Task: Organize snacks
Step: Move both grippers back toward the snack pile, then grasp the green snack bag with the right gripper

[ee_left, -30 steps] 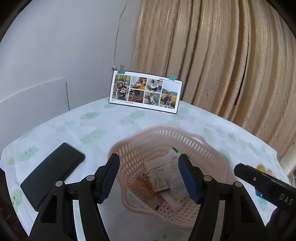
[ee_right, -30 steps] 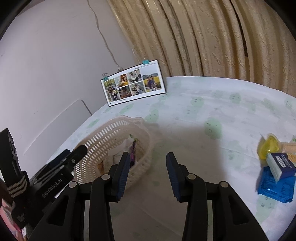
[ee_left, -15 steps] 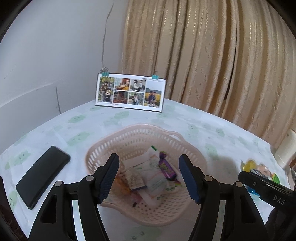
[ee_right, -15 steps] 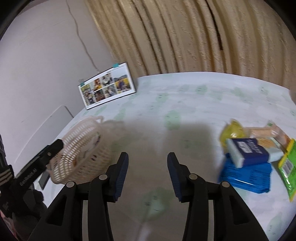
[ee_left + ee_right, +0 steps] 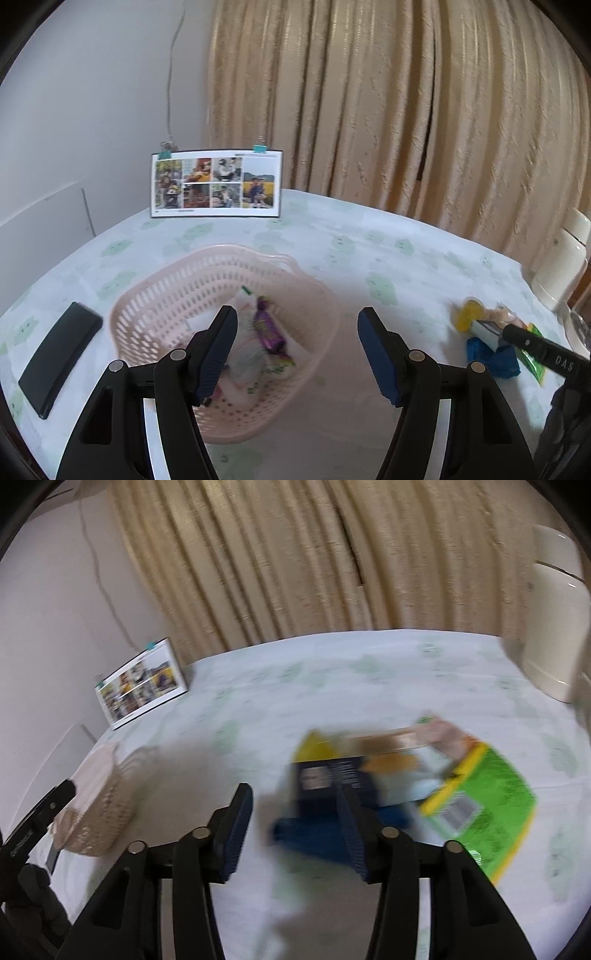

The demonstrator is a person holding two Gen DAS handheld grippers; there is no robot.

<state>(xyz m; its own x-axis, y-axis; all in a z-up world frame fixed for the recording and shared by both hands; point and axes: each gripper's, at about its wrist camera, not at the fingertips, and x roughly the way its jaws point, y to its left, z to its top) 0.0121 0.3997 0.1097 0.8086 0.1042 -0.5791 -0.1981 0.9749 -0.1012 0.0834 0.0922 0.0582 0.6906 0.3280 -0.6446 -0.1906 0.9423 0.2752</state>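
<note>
A pink plastic basket [image 5: 173, 291] sits on the table and holds several wrappers, among them a purple candy bar [image 5: 269, 332]. My left gripper [image 5: 297, 349] hangs open above the basket's near right rim, empty. In the blurred right wrist view a pile of snacks lies just ahead: a dark blue box [image 5: 332, 779], a blue packet [image 5: 306, 830] under it, a green bag [image 5: 491, 801], a yellow item [image 5: 314, 746] and a tan packet [image 5: 399, 738]. My right gripper [image 5: 293, 825] is open right in front of the blue packet, holding nothing. The basket [image 5: 99, 805] shows at its left.
A photo card [image 5: 216, 182] stands at the back of the round table, before a beige curtain [image 5: 406, 110]. A black phone [image 5: 61, 356] lies left of the basket. A cream jug [image 5: 561, 258] stands at the table's right edge.
My right gripper has swung right, away from the basket and up close to the snack pile. My left gripper's view has drifted right and back, so the basket sits further left.
</note>
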